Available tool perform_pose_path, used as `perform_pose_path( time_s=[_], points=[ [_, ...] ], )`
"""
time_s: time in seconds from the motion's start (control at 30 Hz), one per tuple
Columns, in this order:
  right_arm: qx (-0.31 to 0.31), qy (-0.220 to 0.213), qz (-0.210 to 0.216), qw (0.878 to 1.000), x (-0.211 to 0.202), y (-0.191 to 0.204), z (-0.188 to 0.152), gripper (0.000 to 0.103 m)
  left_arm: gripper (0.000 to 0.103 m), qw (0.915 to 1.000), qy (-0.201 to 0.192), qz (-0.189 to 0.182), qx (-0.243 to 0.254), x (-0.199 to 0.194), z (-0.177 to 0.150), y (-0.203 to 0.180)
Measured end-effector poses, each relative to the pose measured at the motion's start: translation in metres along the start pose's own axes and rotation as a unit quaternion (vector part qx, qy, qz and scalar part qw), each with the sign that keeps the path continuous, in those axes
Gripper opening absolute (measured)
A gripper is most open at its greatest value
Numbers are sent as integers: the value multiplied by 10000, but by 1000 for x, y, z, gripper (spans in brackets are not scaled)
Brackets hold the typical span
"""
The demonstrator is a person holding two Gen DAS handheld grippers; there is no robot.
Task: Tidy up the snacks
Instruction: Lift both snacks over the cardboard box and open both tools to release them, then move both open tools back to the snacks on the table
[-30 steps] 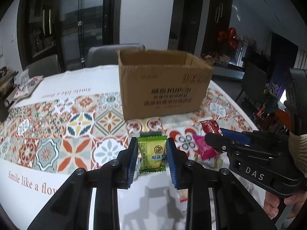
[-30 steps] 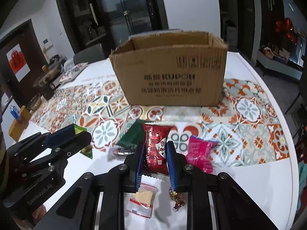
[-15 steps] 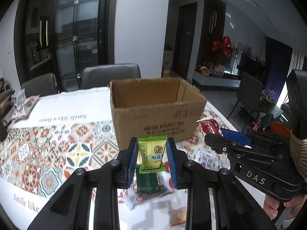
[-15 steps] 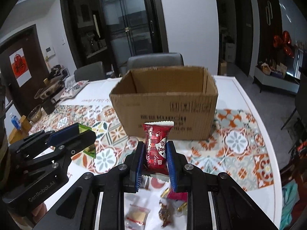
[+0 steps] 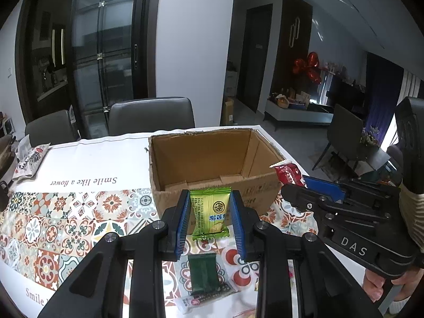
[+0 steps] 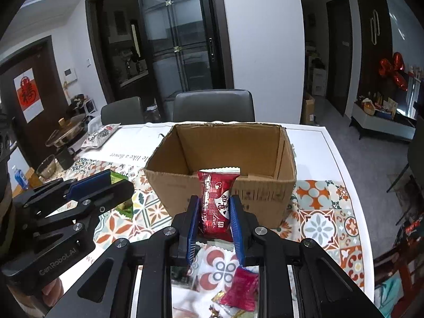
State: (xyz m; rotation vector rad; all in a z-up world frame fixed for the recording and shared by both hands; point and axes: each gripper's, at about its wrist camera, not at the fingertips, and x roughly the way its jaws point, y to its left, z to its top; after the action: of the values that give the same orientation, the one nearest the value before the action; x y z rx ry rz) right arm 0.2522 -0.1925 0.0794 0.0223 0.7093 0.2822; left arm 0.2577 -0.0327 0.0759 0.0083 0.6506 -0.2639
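Cardboard box (image 5: pixel 212 169) lies open-topped just ahead of and below both tongs, so I note left tongs (image 5: pixel 210 218) clamped on the green snack (image 5: pixel 210 213), right tongs (image 6: pixel 214 218) on the red snack (image 6: pixel 216 204), both upright above the bench (image 5: pixel 79 164).

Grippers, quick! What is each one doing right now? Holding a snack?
Left gripper: closed on the green snack packet.
Right gripper: closed on the red snack packet.
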Motion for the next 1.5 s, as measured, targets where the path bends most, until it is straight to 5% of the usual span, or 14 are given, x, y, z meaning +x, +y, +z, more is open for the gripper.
perform_pose_path(
  time_s=[0.7, 0.93, 1.0, 1.07, 1.33, 1.5],
  points=[
    [35, 780, 54, 9969, 60, -31, 82, 24, 30, 9956, 932, -60, -66, 77, 76, 13],
    [141, 1051, 16, 9944, 82, -40, 89, 25, 37, 9922, 1201, 211, -253, 102, 86, 20],
    [211, 1075, -5, 9940, 87, -44, 90, 30, 50, 9926, 1135, 350, -262, 102, 86, 21],
    [228, 1065, -131, 9940, 86, -45, 88, 47, 51, 9925, 1086, 513, -239, 96, 83, 21],
    [-263, 629, -316, 9972, 50, -33, 68, 47, 58, 9944, 719, 774, -18, 56, 58, 9],
    [-287, 400, -242, 9985, 25, -30, 52, 47, 59, 9968, 514, 612, -61, 30, 43, 1]
  ],
)
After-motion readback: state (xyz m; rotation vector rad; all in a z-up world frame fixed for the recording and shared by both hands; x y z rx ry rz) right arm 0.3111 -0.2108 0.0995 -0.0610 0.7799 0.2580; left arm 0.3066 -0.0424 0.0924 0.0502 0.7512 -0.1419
